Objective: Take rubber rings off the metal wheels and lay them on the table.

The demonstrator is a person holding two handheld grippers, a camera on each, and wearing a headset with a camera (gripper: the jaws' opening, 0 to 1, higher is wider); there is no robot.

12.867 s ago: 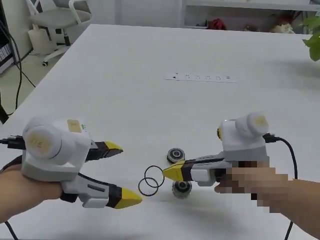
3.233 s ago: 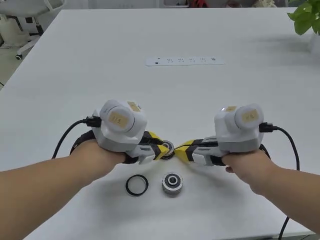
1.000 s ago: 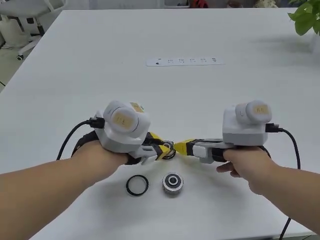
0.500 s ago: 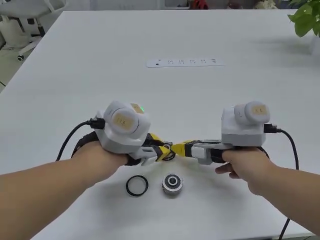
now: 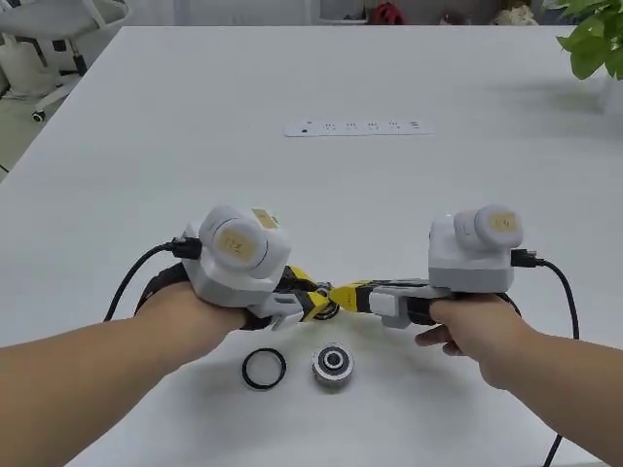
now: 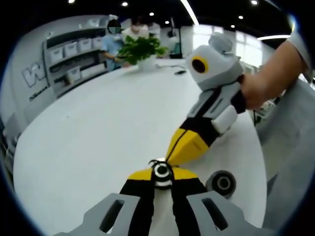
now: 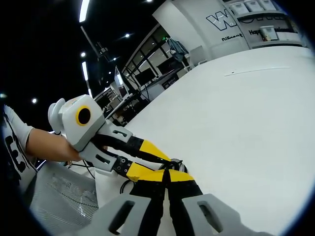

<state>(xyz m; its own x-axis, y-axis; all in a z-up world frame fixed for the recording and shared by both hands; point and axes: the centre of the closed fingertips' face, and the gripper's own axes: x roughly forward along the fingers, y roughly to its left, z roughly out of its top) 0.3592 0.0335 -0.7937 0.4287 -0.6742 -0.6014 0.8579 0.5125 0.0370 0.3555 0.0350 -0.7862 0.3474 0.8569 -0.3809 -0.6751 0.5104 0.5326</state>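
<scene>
On the bench (image 5: 195, 117) toward 6 o'clock, one ring (image 5: 263, 369) lies freed; left gripper (image 5: 314, 307) clamps the second wheel (image 6: 161, 173), right gripper's (image 5: 338, 298) fingers (image 7: 147, 173) apparently pinch the second ring (image 7: 175, 162).

held wheel (image 5: 327, 310): tips of left gripper (image 5: 313, 305) and right gripper (image 5: 338, 296) are covering most of it.
right gripper's catch: its closed tips are hiding it.
plant (image 5: 589, 44): the edge is cutting it off at 1 o'clock.
chair (image 5: 73, 19): the edge is cutting it at 11 o'clock.
power strip (image 5: 358, 126): sockets are showing too small to count.
</scene>
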